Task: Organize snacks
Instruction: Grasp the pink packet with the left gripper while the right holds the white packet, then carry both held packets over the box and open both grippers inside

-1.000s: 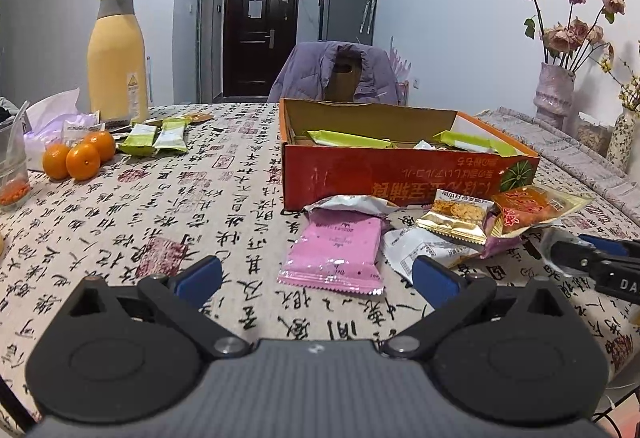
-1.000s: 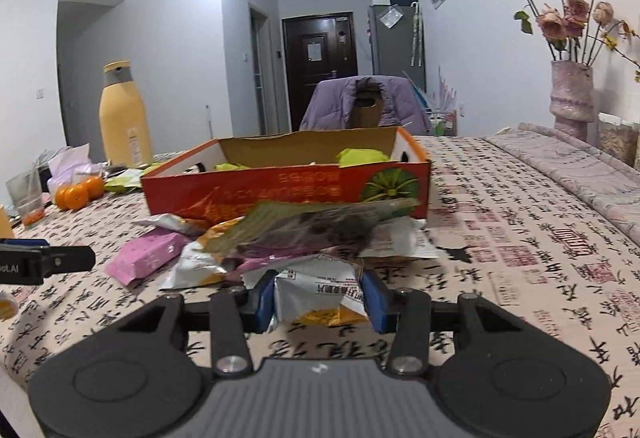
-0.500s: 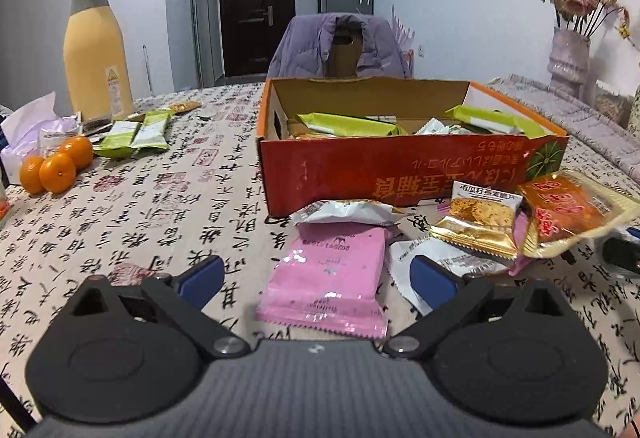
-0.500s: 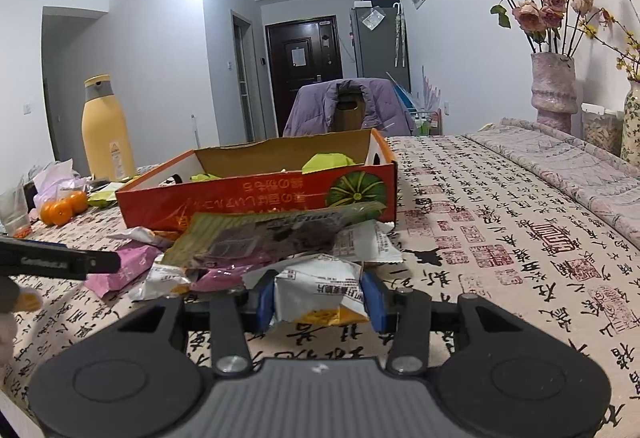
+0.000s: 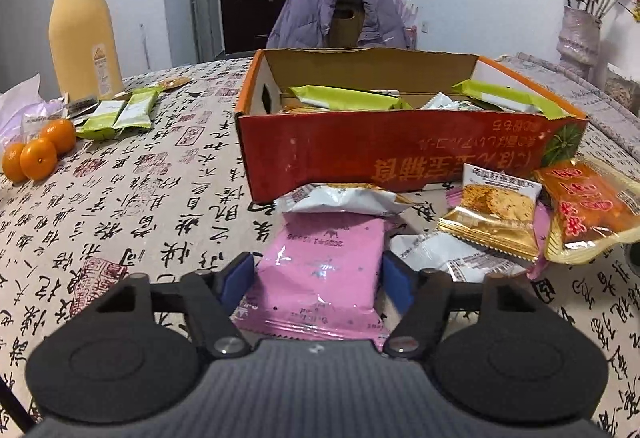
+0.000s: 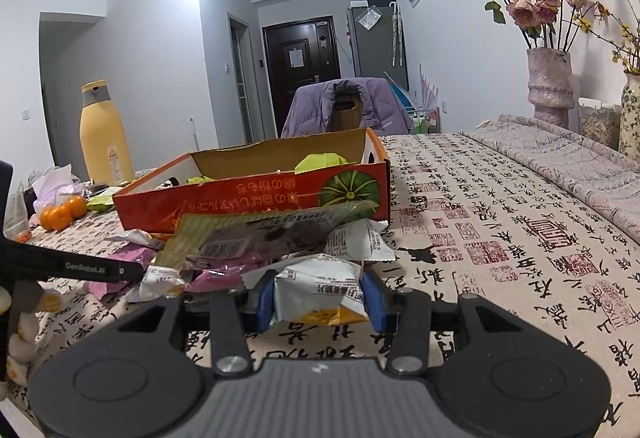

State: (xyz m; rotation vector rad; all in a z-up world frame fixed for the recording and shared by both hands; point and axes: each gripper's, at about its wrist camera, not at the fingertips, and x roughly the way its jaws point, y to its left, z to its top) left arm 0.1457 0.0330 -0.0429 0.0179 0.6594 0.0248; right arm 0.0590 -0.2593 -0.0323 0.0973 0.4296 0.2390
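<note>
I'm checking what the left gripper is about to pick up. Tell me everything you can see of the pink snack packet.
The pink snack packet is a flat, glossy foil-like pouch with faint printing, a date stamp and crimped ends. It lies flat on the tablecloth in front of the orange box. A white packet overlaps its far edge. The left gripper straddles it, blue pads at both sides; whether they press it is unclear.

The left claw (image 5: 316, 280) has advanced and narrowed around the pink packet (image 5: 320, 270) (lying flat).
</note>
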